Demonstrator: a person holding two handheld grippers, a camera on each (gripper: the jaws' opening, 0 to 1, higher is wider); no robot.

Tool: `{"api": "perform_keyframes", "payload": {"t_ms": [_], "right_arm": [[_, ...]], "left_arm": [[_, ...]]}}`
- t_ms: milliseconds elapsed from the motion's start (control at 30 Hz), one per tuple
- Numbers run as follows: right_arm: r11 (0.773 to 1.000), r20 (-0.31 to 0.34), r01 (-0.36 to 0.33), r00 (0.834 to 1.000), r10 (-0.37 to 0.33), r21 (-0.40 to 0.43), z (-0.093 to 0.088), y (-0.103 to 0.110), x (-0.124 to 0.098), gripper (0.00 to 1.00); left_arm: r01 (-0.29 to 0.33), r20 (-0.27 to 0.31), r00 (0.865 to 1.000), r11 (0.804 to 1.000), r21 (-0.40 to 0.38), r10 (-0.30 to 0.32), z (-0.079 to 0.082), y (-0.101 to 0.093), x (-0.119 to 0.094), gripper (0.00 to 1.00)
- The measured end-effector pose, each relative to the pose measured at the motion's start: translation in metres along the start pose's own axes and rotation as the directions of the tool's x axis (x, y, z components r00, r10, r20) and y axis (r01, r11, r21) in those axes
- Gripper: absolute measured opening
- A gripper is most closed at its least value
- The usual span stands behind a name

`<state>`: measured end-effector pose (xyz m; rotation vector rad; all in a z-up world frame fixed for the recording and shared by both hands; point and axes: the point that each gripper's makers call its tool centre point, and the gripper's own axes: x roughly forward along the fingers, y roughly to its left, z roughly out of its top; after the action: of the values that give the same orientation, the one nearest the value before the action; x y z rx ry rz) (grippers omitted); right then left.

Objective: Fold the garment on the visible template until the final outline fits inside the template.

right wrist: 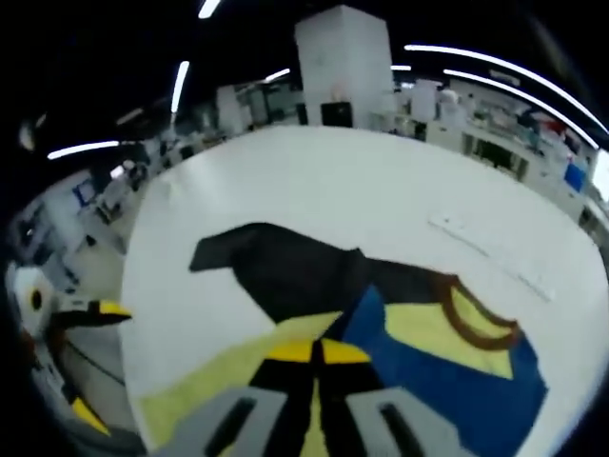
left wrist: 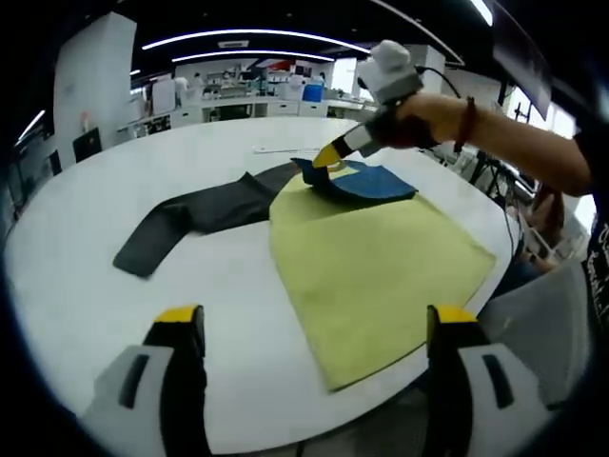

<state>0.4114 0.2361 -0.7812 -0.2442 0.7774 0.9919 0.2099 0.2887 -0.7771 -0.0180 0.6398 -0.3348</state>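
A yellow-green template cloth (left wrist: 381, 267) lies flat on the round white table (left wrist: 86, 248). The garment rests partly on its far corner. A dark sleeve (left wrist: 190, 224) stretches left onto the bare table, and a blue body part (left wrist: 376, 181) lies folded on the template. In the right gripper view the garment (right wrist: 285, 271) shows black, blue and yellow with a brown collar (right wrist: 471, 319). My right gripper (left wrist: 330, 157), held by a hand, is shut on the blue edge; its jaws (right wrist: 314, 354) meet over the cloth. My left gripper (left wrist: 316, 319) hovers open over the template's near edge.
A thin white strip (right wrist: 485, 252) lies on the far table top. The person's forearm (left wrist: 504, 143) reaches in from the right. Lab benches and a white pillar (right wrist: 343, 67) stand beyond the table. The table edge runs close below my left jaws.
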Motion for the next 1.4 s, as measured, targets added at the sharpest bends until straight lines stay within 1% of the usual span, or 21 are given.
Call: {"api": "perform_keyframes", "payload": {"t_ms": [100, 167, 200, 267, 300, 400, 500, 533, 633, 733, 833, 933, 967, 1033, 1067, 1167, 1233, 1300, 1367, 1400], "right_arm": [[1.0, -0.008, -0.011, 1.0, 0.011, 0.015, -0.01, 0.007, 0.005, 0.0], [0.998, -0.033, -0.048, 0.998, 0.049, 0.033, -0.02, 0.014, 0.009, 0.0], [0.997, -0.022, -0.053, 0.998, 0.054, 0.058, -0.021, 0.016, 0.01, 0.0], [0.996, -0.021, -0.066, 0.998, 0.068, 0.063, -0.025, 0.018, 0.011, 0.0], [0.995, -0.03, -0.07, 0.997, 0.073, 0.071, -0.028, 0.018, 0.012, 0.02], [0.997, -0.036, -0.053, 0.998, 0.055, 0.061, -0.034, 0.016, 0.009, 0.15], [0.998, -0.022, -0.033, 0.999, 0.034, 0.057, -0.035, 0.011, 0.002, 0.34], [0.998, -0.016, -0.026, 1.0, 0.027, 0.06, -0.034, 0.005, 0.004, 0.42], [0.999, -0.01, 0.0, 1.0, 0.001, 0.047, -0.035, -0.003, -0.001, 0.58], [0.999, -0.004, 0.02, 1.0, -0.02, 0.049, -0.038, -0.01, -0.009, 0.72], [0.998, 0.009, 0.03, 0.999, -0.031, 0.056, -0.04, -0.016, -0.02, 0.82], [0.998, 0.023, 0.037, 0.999, -0.038, 0.049, -0.041, -0.024, -0.03, 0.82], [0.997, 0.026, 0.048, 0.998, -0.05, 0.057, -0.044, -0.027, -0.037, 0.83], [0.996, 0.041, 0.068, 0.997, -0.071, 0.06, -0.044, -0.037, -0.043, 0.86], [0.995, 0.044, 0.075, 0.996, -0.077, 0.059, -0.045, -0.039, -0.047, 0.87], [0.993, 0.042, 0.101, 0.994, -0.103, 0.064, -0.05, -0.055, -0.058, 0.88], [0.991, 0.044, 0.11, 0.993, -0.114, 0.072, -0.054, -0.059, -0.065, 0.9], [0.989, 0.048, 0.115, 0.992, -0.12, 0.091, -0.058, -0.068, -0.072, 0.9], [0.987, 0.053, 0.124, 0.99, -0.13, 0.103, -0.064, -0.07, -0.083, 0.9], [0.986, 0.054, 0.13, 0.989, -0.136, 0.107, -0.066, -0.074, -0.085, 0.89]], "left_arm": [[0.0, -0.002, 1.0, 1.0, 0.001, 0.0, -0.002, 0.001, 0.0, 0.94], [-0.001, 0.0, 1.0, 1.0, -0.002, 0.001, -0.002, 0.001, 0.0, 0.94], [-0.002, -0.001, 1.0, 1.0, -0.002, 0.002, -0.002, 0.002, -0.001, 0.94], [-0.006, 0.0, 1.0, 1.0, -0.002, 0.006, -0.002, 0.002, -0.001, 0.95], [-0.007, 0.001, 1.0, 1.0, -0.003, 0.007, -0.003, 0.003, -0.002, 0.95], [-0.013, 0.003, 1.0, 1.0, -0.003, 0.013, -0.003, 0.006, -0.004, 0.96], [-0.021, 0.005, 1.0, 1.0, -0.003, 0.021, -0.003, 0.01, -0.006, 0.96], [-0.023, 0.006, 1.0, 1.0, -0.002, 0.023, -0.002, 0.011, -0.006, 0.97], [-0.032, 0.012, 0.999, 0.999, -0.003, 0.032, 0.001, 0.014, -0.006, 0.99], [-0.044, 0.022, 0.999, 0.999, -0.005, 0.044, 0.005, 0.018, -0.007, 0.99], [-0.051, 0.029, 0.998, 0.999, -0.009, 0.051, 0.007, 0.021, -0.009, 0.99], [-0.057, 0.027, 0.998, 0.998, -0.006, 0.057, 0.007, 0.025, -0.01, 0.99], [-0.058, 0.027, 0.998, 0.998, -0.004, 0.058, 0.006, 0.028, -0.01, 0.99], [-0.06, 0.028, 0.998, 0.998, -0.009, 0.06, 0.005, 0.031, -0.01, 0.99], [-0.06, 0.03, 0.998, 0.998, -0.011, 0.06, 0.005, 0.031, -0.01, 0.99], [-0.058, 0.036, 0.998, 0.998, -0.015, 0.058, 0.007, 0.03, -0.011, 0.99], [-0.059, 0.036, 0.998, 0.998, -0.011, 0.059, 0.008, 0.027, -0.012, 0.99], [-0.06, 0.034, 0.998, 0.998, -0.008, 0.06, 0.009, 0.025, -0.013, 0.99], [-0.063, 0.037, 0.997, 0.998, -0.006, 0.063, 0.011, 0.024, -0.014, 0.99], [-0.063, 0.038, 0.997, 0.998, -0.007, 0.064, 0.011, 0.024, -0.014, 0.99]]}}
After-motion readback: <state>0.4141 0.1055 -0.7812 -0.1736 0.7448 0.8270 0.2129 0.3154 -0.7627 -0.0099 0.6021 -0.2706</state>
